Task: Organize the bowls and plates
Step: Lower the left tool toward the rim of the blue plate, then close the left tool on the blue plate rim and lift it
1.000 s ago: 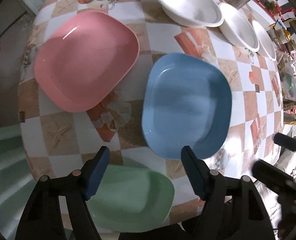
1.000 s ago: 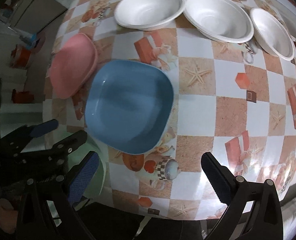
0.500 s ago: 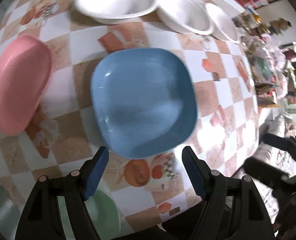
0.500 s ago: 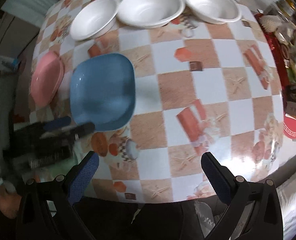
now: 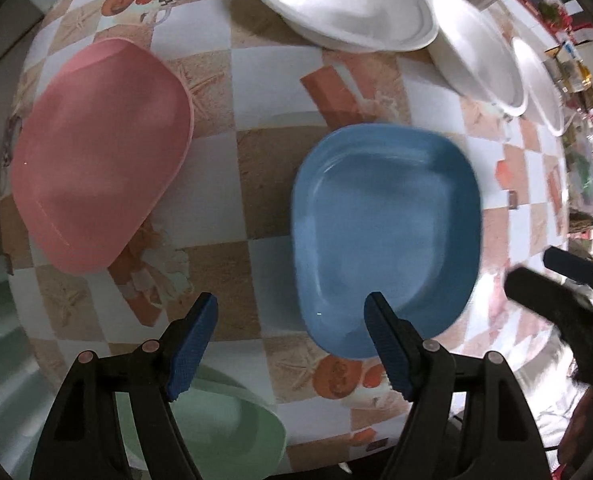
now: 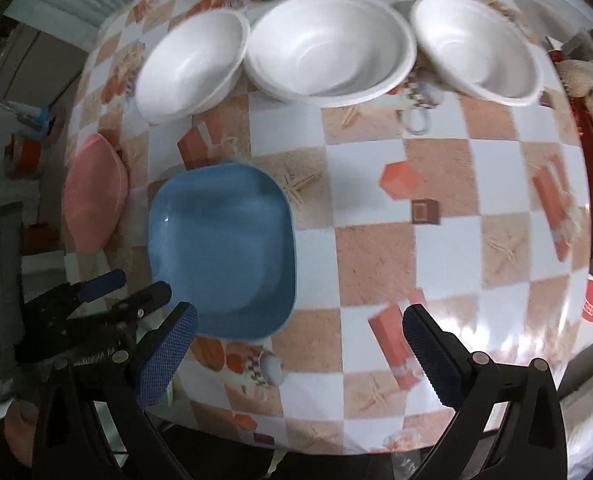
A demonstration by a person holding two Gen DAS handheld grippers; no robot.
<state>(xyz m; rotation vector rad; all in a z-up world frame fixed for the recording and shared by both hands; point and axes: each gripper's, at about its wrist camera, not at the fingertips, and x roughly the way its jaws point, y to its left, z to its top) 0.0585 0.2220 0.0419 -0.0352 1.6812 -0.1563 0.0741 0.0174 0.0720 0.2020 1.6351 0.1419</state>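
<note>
Checkered cloth with starfish and gift-box prints covers the desk (image 5: 280,160); clutter lines its far edge.

Left wrist view:
- Left tongs (image 5: 290,346): jaws apart, nothing between them, pointing down over the near part of the desk.
- Blue plate (image 5: 384,236): square, rounded corners, flat on the cloth. Its near edge sits just behind the right-hand blue pad; the gap between the pads lies beside the plate's near left corner, over bare cloth.
- Pink plate (image 5: 100,152): farther left, apart from the blue one.
- Green plate (image 5: 224,420): at the near desk edge, partly hidden under the tongs.
- White bowls (image 5: 344,4): three in a row along the far side.
- Right tongs (image 5: 568,288): dark and blurred at the right margin.

Right wrist view:
- Right tongs (image 6: 300,354): jaws apart, empty, above bare cloth near the desk's front edge.
- Blue plate (image 6: 220,248): up and left of the gap, its near edge close to the left-hand pad.
- Left tongs (image 6: 124,288): at the left, tips by the plate's near left corner; no contact can be told.
- Pink plate (image 6: 94,196): beyond, at the desk's left edge.
- Bowls (image 6: 328,44): unstacked, side by side.

Step in hand, as judged: approach, nothing yet gathered. Next move likely calls for setting one pad over and one under a plate rim, then clamping.
</note>
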